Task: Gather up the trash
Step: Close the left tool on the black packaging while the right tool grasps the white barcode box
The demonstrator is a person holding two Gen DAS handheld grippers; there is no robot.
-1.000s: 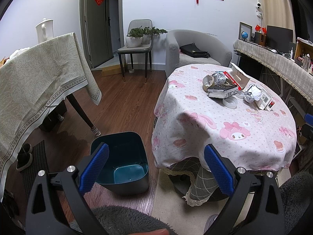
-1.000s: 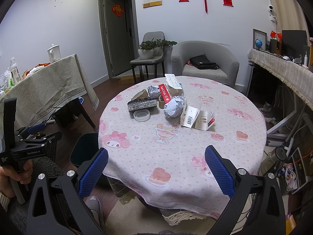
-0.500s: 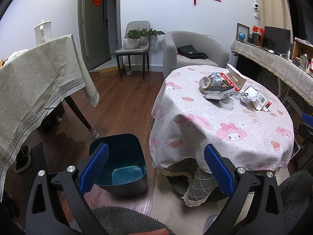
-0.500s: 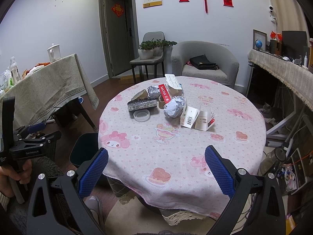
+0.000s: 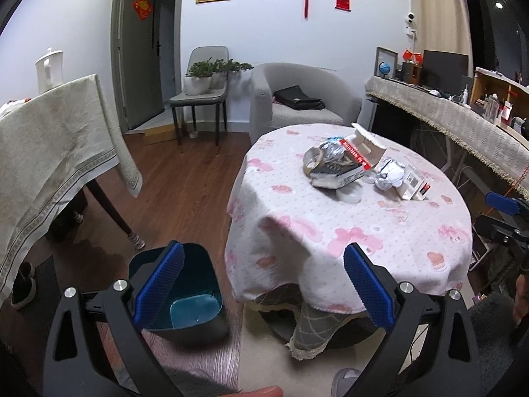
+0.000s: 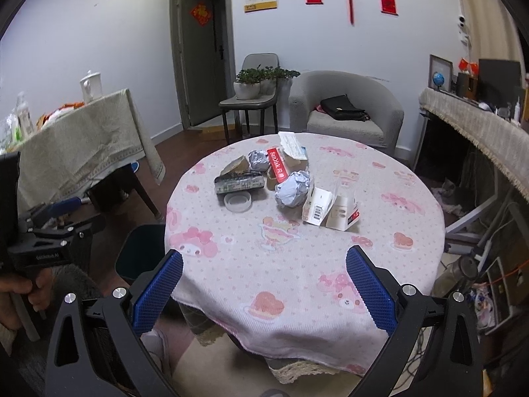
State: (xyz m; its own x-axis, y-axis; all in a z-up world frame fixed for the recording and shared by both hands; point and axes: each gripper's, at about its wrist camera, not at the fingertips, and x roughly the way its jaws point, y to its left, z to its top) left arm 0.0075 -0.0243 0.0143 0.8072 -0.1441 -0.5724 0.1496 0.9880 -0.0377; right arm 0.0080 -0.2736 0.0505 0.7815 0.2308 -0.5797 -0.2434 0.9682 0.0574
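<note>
Trash lay clustered on the round table, toward its far side. "SanDisk" read in white along a red strip that ran away from the right camera. A white box with a barcode stood beside a crumpled foil ball; a grey flat pack lay crosswise, left to right. The bin sat on the floor left of the table. The left gripper and right gripper hung released, jaws wide, both empty.
</note>
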